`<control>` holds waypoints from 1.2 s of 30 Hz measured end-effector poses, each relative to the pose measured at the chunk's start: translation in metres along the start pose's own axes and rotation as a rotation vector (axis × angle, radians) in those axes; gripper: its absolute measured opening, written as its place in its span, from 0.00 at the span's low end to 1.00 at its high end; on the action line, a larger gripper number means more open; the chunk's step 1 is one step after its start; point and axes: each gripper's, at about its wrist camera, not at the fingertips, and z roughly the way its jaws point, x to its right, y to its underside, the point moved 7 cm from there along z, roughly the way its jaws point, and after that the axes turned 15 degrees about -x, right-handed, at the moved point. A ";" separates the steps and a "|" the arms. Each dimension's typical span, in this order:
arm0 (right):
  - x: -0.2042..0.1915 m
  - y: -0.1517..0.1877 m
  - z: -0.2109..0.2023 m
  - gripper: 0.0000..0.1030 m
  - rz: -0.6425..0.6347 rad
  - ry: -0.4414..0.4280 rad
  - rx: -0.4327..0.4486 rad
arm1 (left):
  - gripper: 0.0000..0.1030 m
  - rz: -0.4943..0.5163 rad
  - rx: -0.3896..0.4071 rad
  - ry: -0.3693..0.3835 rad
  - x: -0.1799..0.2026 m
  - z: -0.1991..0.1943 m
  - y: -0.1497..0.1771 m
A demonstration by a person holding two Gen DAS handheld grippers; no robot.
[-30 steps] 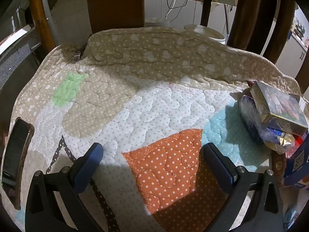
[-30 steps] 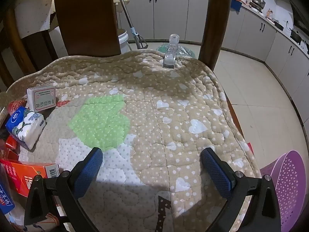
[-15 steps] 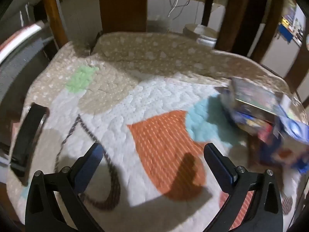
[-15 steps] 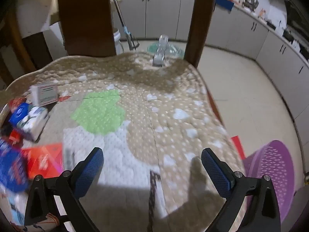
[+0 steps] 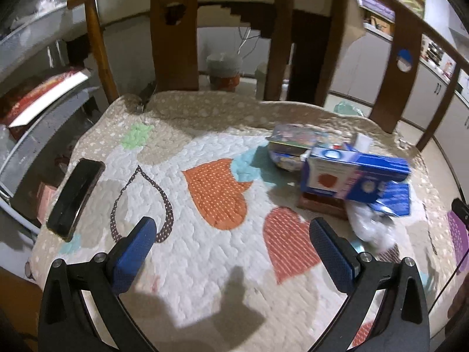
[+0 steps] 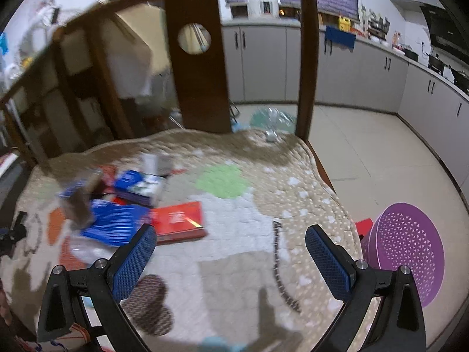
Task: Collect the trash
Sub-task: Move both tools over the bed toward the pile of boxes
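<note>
**A:** What does the trash look like?

**B:** A loose pile on the quilted mat. On top lies a blue carton, tilted, over a brown flat box. Behind it sits a colourful printed box; to its right a blue striped packet and a crumpled clear wrapper. My right camera adds a red flat box at the pile's near edge. That view is blurred, so I can't read any labels.

**A:** Grippers?

**B:** My left gripper has its jaws spread wide, with nothing between them, above the orange heart patches. My right gripper is the same: wide apart, empty, over bare mat to the right of the pile.

**A:** Room to move?

**B:** The mat's middle and near side are clear. The pile sits right of centre in the left view. The mat's right edge drops to tiled floor, where a purple perforated basket stands just beside the edge.

**A:** Obstacles?

**B:** Wooden chair-back slats rise along the far edge. A black phone lies near the left edge, well apart from the pile.
</note>
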 end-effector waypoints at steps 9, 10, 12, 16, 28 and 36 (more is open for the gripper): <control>-0.038 0.010 -0.050 1.00 -0.026 -0.067 0.053 | 1.00 0.082 0.068 0.002 0.022 -0.042 0.026; -0.041 0.014 -0.053 1.00 -0.026 -0.074 0.055 | 1.00 0.096 0.058 0.020 0.025 -0.044 0.029; -0.047 0.018 -0.061 1.00 -0.027 -0.083 0.059 | 1.00 0.115 0.052 0.053 0.030 -0.051 0.036; -0.056 0.023 -0.076 1.00 -0.035 -0.096 0.073 | 1.00 0.154 0.079 0.046 0.041 -0.069 0.044; -0.057 0.030 -0.109 1.00 -0.003 -0.105 0.137 | 1.00 0.174 0.148 0.000 0.046 -0.110 0.050; -0.058 0.032 -0.115 1.00 -0.009 -0.091 0.151 | 1.00 0.158 0.112 -0.022 0.038 -0.101 0.053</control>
